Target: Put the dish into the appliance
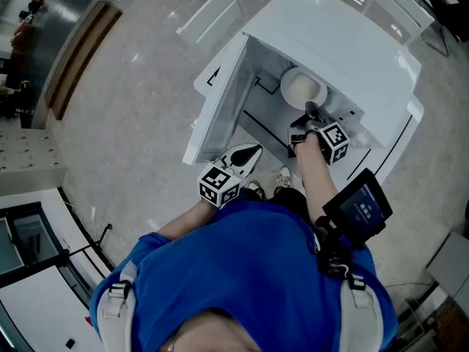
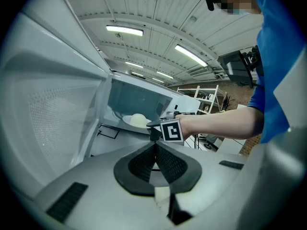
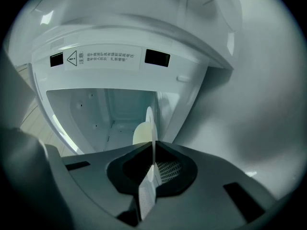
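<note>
Grey right tool [image 3: 153, 150] pinches the thin rim of the round white plate [image 1: 303, 90], inside the open white microwave oven [image 1: 352, 42]. The plate seems stiff, smooth and breakable, so a firm rim hold suits. The left tool [image 2: 156, 150] is pressed together, empty.

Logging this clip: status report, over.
Right gripper shut on dish rim, dish inside appliance. Left gripper shut, empty. Door open, nothing blocking.
</note>
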`<act>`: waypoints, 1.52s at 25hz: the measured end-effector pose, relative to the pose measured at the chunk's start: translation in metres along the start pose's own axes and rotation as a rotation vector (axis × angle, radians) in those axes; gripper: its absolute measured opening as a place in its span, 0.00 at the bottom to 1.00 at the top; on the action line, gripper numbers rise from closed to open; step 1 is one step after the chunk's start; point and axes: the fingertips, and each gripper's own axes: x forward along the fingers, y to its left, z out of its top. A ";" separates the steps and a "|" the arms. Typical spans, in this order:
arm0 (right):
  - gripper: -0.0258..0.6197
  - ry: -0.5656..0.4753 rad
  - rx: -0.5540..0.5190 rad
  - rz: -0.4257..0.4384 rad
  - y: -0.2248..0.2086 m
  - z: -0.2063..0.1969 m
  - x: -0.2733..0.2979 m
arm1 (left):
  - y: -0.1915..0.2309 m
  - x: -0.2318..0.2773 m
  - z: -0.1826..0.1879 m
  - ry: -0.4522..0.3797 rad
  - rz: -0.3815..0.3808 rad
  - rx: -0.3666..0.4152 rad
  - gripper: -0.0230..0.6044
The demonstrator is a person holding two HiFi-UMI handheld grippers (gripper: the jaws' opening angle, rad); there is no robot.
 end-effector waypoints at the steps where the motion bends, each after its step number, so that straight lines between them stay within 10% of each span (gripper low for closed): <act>1: 0.06 -0.004 -0.001 -0.002 0.000 0.000 0.000 | 0.000 -0.001 0.001 0.000 -0.001 0.001 0.05; 21: 0.06 -0.026 -0.183 0.003 0.008 0.007 0.012 | 0.006 -0.001 0.010 -0.005 -0.008 0.015 0.05; 38: 0.15 0.030 -0.580 -0.030 0.008 -0.001 0.001 | 0.013 0.002 0.010 -0.023 -0.022 0.023 0.05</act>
